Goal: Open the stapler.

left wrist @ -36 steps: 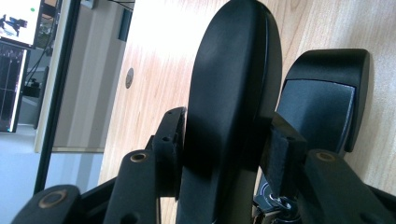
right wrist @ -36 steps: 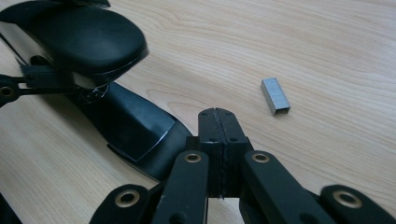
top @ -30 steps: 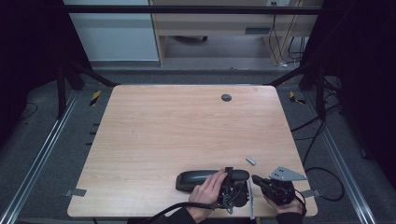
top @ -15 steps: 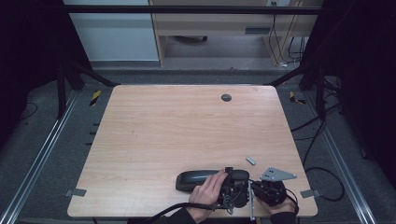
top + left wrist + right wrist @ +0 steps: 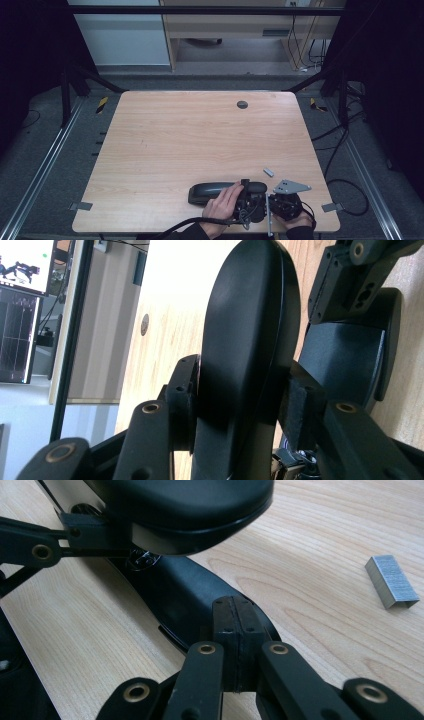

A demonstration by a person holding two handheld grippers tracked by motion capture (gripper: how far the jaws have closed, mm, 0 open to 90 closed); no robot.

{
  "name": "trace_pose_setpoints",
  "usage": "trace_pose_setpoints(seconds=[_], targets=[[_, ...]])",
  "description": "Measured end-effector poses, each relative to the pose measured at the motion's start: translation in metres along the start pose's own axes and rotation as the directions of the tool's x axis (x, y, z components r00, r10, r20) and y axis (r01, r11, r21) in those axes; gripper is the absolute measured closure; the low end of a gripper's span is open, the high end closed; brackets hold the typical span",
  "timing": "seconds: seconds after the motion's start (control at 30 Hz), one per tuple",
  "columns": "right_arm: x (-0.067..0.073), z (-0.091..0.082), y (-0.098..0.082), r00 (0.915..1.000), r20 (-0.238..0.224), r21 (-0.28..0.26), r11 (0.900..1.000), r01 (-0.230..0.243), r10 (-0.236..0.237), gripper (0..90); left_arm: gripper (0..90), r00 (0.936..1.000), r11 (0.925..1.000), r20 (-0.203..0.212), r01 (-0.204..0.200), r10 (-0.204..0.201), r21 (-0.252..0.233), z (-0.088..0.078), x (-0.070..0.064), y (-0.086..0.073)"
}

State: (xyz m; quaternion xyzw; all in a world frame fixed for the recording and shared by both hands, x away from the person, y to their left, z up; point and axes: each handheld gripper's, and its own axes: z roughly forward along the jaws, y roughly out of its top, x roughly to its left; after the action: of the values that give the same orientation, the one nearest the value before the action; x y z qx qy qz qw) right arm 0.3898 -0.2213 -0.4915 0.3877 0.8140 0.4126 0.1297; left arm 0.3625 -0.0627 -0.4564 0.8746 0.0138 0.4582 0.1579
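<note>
The black stapler was seen near the front edge of the tabletop, clamped by the left gripper. The right gripper was closed with nothing between its pads. A staple strip lay nearby.

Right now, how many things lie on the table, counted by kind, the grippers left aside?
Black stapler: 1
Strip of staples: 1
Round dark grommet set in the table top: 1
Total: 3
</note>
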Motion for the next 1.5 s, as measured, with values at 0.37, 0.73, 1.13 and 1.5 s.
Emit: trace_pose_setpoints(seconds=[0.37, 0.73, 1.13, 1.5], targets=[[0.001, 0.004, 0.000, 1.0000, -0.005, 0.018, 1.000, 0.000, 0.000, 90.0, 55.9, 1.0000, 1.0000, -0.005, -0.001, 0.001, -0.002, 0.000, 0.000, 0.000], [0.002, 0.005, 0.000, 0.9999, -0.008, 0.012, 1.000, 0.007, -0.007, 90.0, 55.9, 1.0000, 1.0000, -0.009, -0.002, 0.001, -0.006, 0.000, 0.000, 0.000], [0.000, 0.006, -0.001, 0.9999, -0.009, 0.005, 1.000, -0.007, 0.007, 90.0, 56.6, 0.9987, 0.9986, -0.025, 0.043, -0.043, -0.031, -0.010, 0.012, -0.005], [0.000, 0.006, 0.000, 0.9998, -0.008, 0.009, 1.000, -0.018, 0.019, 90.0, 57.3, 0.9932, 0.9915, -0.022, 0.113, -0.115, -0.064, -0.021, 0.026, -0.012]])
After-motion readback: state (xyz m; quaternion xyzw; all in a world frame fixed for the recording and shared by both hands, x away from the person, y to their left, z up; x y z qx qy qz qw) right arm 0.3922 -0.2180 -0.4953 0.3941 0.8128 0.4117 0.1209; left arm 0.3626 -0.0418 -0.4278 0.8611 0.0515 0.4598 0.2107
